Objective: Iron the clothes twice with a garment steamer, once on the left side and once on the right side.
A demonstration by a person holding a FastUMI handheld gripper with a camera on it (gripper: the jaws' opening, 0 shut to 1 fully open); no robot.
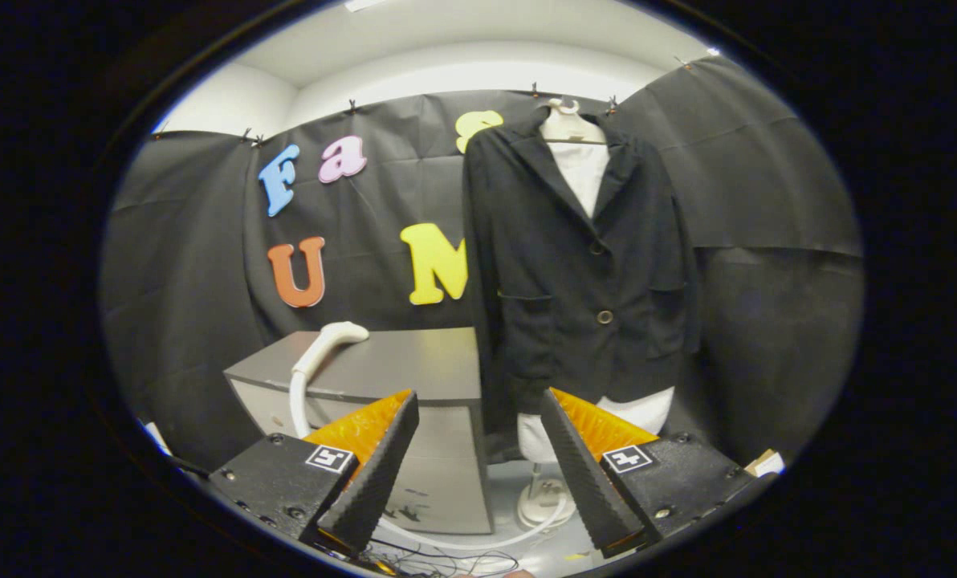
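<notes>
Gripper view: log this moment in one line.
gripper fingers open, empty | steamer head on grey cabinet, untouched | black jacket hanging beyond

We count one jacket (583, 265), hanging on one dress form (579, 172) at the far right. On the jacket front we see two buttons (604, 316), one above the other. To the left stands one table (398, 365), and on it lies one steamer head (342, 333) with one hose (296, 393) running down from it. Near us we count one gripper (478, 449) with two fingers (378, 470), its jaws spread apart with nothing between them. On the floor we see one round stand base (544, 504).
</notes>
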